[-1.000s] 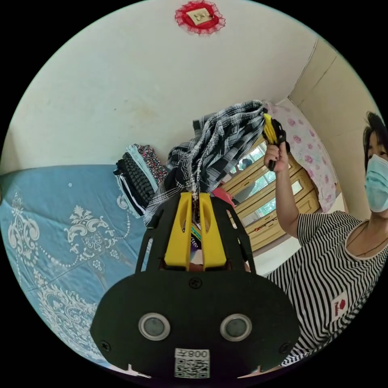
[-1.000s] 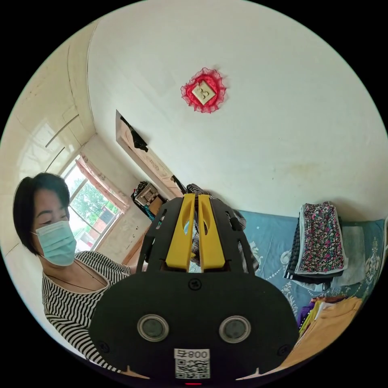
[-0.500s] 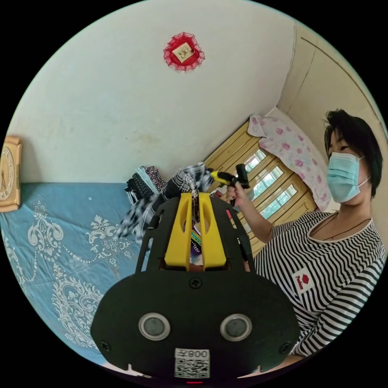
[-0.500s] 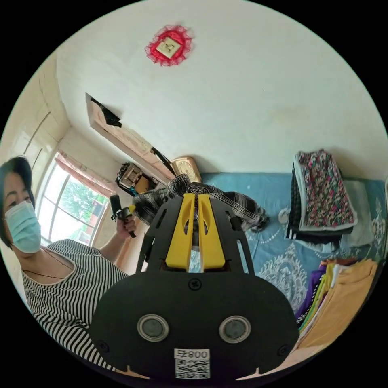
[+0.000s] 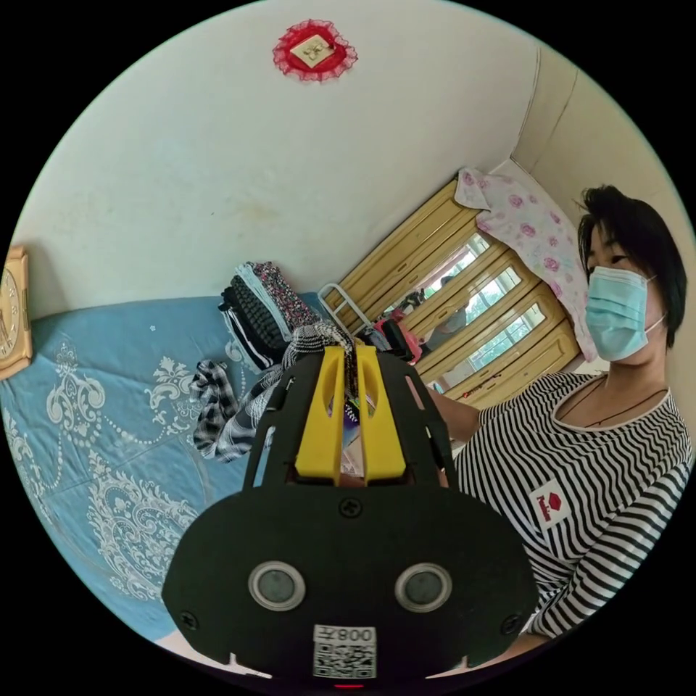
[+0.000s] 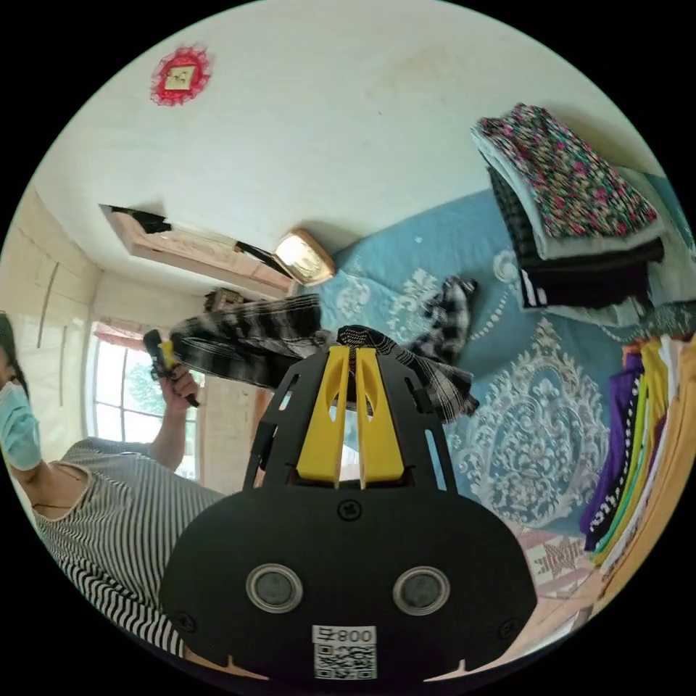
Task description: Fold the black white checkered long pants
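The black and white checkered pants [image 5: 228, 417] hang from my left gripper [image 5: 349, 349], whose yellow jaws are shut on the cloth; the leg ends trail onto the blue bedspread [image 5: 94, 435]. In the right gripper view the pants [image 6: 254, 341] stretch in the air between both grippers, one leg end [image 6: 449, 319] touching the bed. My right gripper [image 6: 348, 351] is shut on a pinch of the checkered cloth. The other gripper [image 6: 165, 357], in the person's hand, holds the far end of the pants at the left.
A stack of folded clothes [image 6: 573, 232] with a floral piece on top lies on the bed near the wall. A pile of coloured garments [image 6: 645, 464] is at the right edge. A person in a striped shirt [image 5: 587, 493] stands beside the bed. A wooden wardrobe [image 5: 464, 312] stands behind.
Both grippers have come down toward the bed with the pants. The leg ends, earlier up in the air, now trail on the bedspread. Both grips stayed shut.
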Motion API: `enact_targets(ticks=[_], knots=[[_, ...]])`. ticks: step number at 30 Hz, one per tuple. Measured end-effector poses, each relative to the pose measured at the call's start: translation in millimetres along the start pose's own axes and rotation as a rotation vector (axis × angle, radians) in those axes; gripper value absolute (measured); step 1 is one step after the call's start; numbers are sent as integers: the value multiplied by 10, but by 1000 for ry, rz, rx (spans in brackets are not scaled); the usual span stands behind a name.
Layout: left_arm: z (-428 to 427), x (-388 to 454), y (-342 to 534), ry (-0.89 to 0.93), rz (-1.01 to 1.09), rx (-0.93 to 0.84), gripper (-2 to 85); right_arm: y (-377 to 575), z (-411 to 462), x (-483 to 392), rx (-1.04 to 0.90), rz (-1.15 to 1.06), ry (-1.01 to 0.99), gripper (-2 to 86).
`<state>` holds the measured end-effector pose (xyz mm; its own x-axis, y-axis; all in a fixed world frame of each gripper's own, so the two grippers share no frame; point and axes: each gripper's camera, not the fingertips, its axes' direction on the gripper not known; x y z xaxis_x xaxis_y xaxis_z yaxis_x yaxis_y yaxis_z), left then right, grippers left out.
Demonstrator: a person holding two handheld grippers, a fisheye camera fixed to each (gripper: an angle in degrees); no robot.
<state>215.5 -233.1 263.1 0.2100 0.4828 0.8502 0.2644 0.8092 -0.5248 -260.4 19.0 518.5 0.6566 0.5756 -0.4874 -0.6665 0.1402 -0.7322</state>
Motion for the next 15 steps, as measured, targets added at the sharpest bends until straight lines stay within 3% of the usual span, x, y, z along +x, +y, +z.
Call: enact_targets(ticks=[4,9,15], knots=[[360,-218,165,-10,-39,-107,30,148,489,42,-116,140,197,24],[681,-501,379,-37,-68,-225,31,158,948,-224,-105,167,36,55],[790,-856,645,19,-106,-247,31,-373,1784,-895,-266,24,-26,73]])
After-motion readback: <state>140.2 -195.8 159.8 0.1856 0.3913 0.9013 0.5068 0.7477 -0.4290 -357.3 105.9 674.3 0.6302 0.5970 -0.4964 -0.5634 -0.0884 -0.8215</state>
